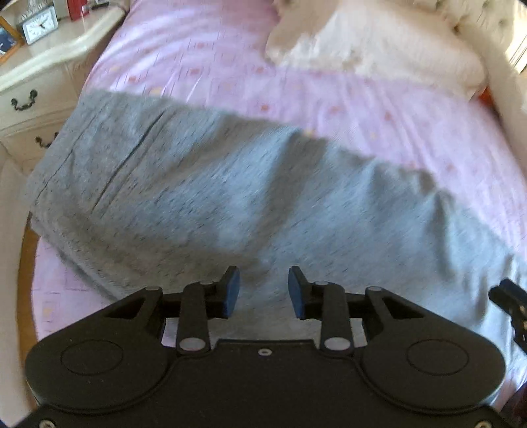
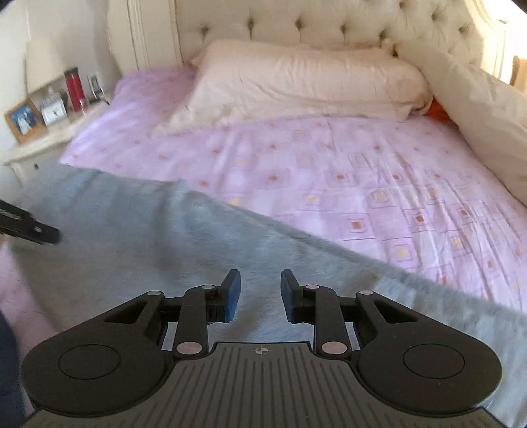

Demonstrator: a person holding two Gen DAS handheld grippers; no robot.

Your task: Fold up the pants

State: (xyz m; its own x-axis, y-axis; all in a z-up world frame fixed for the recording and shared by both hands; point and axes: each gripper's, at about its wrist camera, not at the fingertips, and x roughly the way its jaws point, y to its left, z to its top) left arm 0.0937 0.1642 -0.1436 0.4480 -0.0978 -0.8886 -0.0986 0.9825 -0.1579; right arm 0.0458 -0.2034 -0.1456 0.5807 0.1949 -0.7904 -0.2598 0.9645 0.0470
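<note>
While the grey pants (image 1: pixel 230 197) are spread flat across the near edge of the bed (image 2: pixel 362 184), both grippers are held just above the cloth. The left gripper (image 1: pixel 263 291) is seen with its jaws parted, a clear gap between the blue pads (image 1: pixel 232 291), and nothing is gripped. The right gripper (image 2: pixel 260 294) is likewise held apart, grey fabric visible through the gap, and nothing is clamped there either.

From the left wrist view, the seams and hem of the pants are shown towards the bed's left edge, right beside the nightstand (image 1: pixel 42 82); two dark drawer handles (image 1: pixel 23 102) are picked out there, which the right wrist view does not give clearly. A black part of the right gripper is caught at that view's right margin.

From the right wrist view, the tufted headboard (image 2: pixel 313 23) is revealed in full, and a lamp (image 2: pixel 42 64), a red flask (image 2: pixel 74 88) and a small orange item (image 2: pixel 438 110) tucked at the far right corner by the pillows. A tip of the left gripper is glimpsed at its left margin.

Counted up: one pair of pants, two grippers, one long cream pillow (image 2: pixel 303 85) against the headboard and a second pillow (image 2: pixel 477 121) along the right edge, one clock (image 1: pixel 39 24), one framed photo (image 2: pixel 24 120), one pink patterned sheet (image 1: pixel 204 59).
</note>
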